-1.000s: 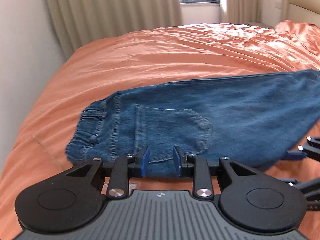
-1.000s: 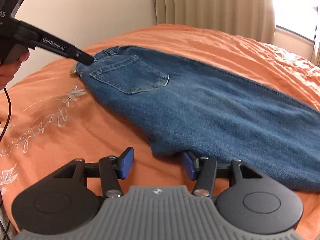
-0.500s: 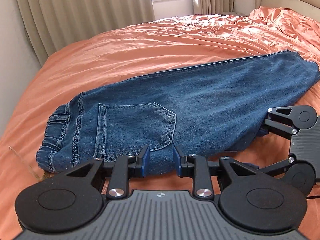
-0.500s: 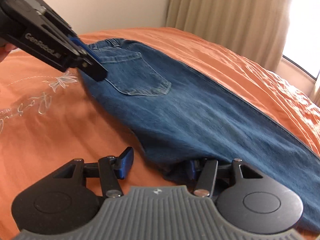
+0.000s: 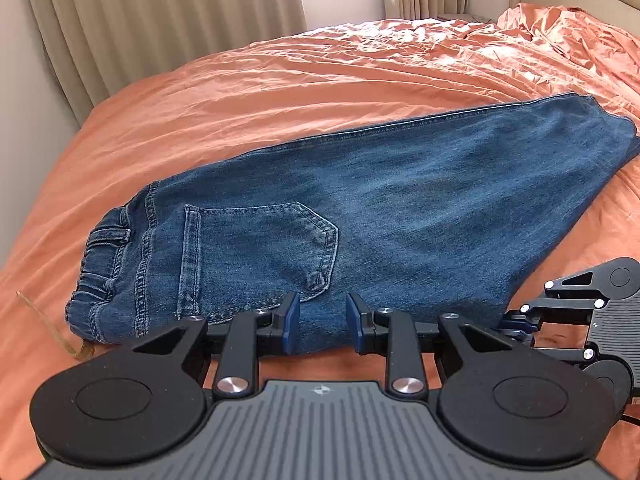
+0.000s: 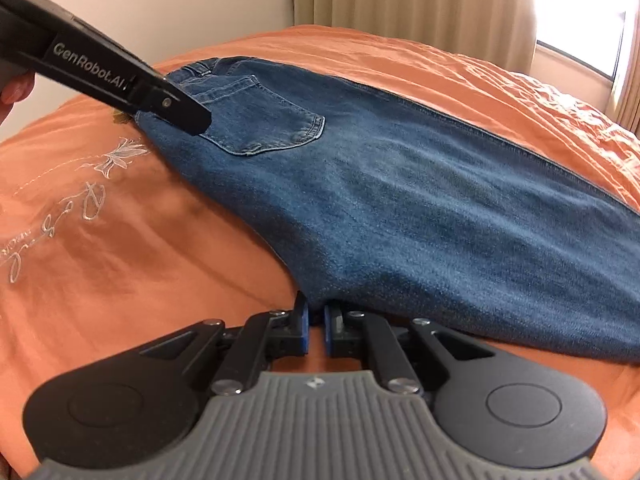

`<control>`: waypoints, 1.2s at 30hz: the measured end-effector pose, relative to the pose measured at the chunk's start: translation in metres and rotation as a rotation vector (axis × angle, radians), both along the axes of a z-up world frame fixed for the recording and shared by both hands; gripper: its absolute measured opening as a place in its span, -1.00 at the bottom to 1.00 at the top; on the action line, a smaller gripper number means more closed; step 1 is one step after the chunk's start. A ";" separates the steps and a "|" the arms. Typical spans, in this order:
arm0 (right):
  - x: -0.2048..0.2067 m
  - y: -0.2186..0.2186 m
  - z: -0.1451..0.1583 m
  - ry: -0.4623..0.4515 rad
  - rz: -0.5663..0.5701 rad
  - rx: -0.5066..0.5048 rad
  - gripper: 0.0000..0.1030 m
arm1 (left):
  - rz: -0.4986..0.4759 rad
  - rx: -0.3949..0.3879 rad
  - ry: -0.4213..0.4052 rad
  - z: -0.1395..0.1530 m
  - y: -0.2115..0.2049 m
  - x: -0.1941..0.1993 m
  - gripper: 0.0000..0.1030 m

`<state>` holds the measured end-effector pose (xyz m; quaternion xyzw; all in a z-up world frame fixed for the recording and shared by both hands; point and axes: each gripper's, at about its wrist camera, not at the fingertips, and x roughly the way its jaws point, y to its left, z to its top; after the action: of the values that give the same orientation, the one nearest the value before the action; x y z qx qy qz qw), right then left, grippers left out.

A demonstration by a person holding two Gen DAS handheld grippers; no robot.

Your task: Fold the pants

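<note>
Closing within the last half second, right tool (image 6: 316, 330) now pinches jeans (image 6: 400, 200) at lower centre; left tool (image 5: 322, 322), half-spread, grips nothing, so lifting risks a lopsided fold.

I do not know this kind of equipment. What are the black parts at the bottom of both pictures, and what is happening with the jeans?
No robot here: a person holds one hand tool in each hand, each with two jaws and its own camera looking forward. So each picture is taken from one tool. A pair of jeans lies flat on a bed with an orange cover. The right gripper has just been closing its jaws and now pinches the near edge of the jeans. The left gripper has its jaws open at the near edge below the back pocket, not pressing.
</note>
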<state>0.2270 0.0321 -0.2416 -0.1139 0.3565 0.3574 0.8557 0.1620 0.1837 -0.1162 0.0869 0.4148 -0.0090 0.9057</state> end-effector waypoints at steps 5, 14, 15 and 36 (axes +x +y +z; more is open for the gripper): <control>-0.011 -0.019 0.004 0.065 -0.018 0.042 -1.00 | 0.020 -0.030 0.020 0.002 -0.012 0.001 -0.35; 0.024 -0.126 0.085 0.110 -0.223 0.234 -1.00 | 0.043 -0.050 -0.005 0.018 -0.042 0.017 -0.35; 0.030 -0.146 0.093 0.113 -0.260 0.251 -1.00 | 0.047 -0.056 -0.006 0.019 -0.045 0.021 -0.35; 0.190 -0.586 0.053 0.305 -1.030 0.579 -0.53 | 0.134 -0.073 0.079 -0.027 -0.097 0.150 -0.35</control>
<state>0.4169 -0.5540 -0.1886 0.3629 0.3726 -0.0075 0.8540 0.3123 0.0870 -0.1428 0.0253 0.4544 0.0333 0.8898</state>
